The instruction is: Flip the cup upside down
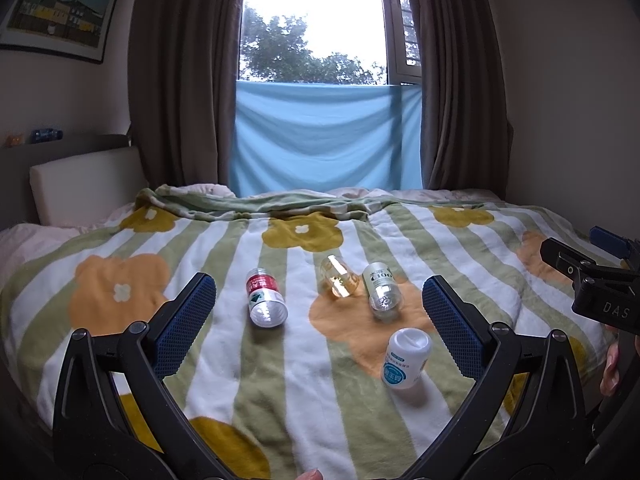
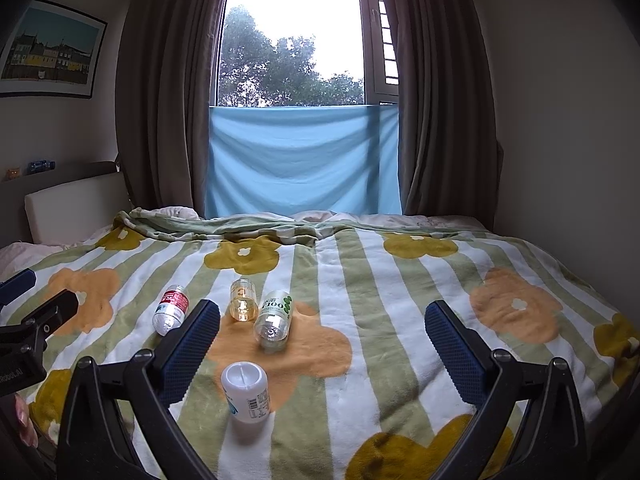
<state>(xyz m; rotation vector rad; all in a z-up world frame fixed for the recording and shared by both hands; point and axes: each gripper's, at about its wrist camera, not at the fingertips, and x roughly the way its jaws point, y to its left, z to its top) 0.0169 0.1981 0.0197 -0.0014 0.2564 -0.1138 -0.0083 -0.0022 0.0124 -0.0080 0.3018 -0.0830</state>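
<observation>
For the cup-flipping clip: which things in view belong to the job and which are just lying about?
Job:
- amber clear cup, on its side on the blanket
- left gripper, open
- right gripper, open

Lying about:
- red-label bottle, on its side
- green-label bottle, on its side
- white bottle
- framed picture
- blue cloth under the window
</observation>
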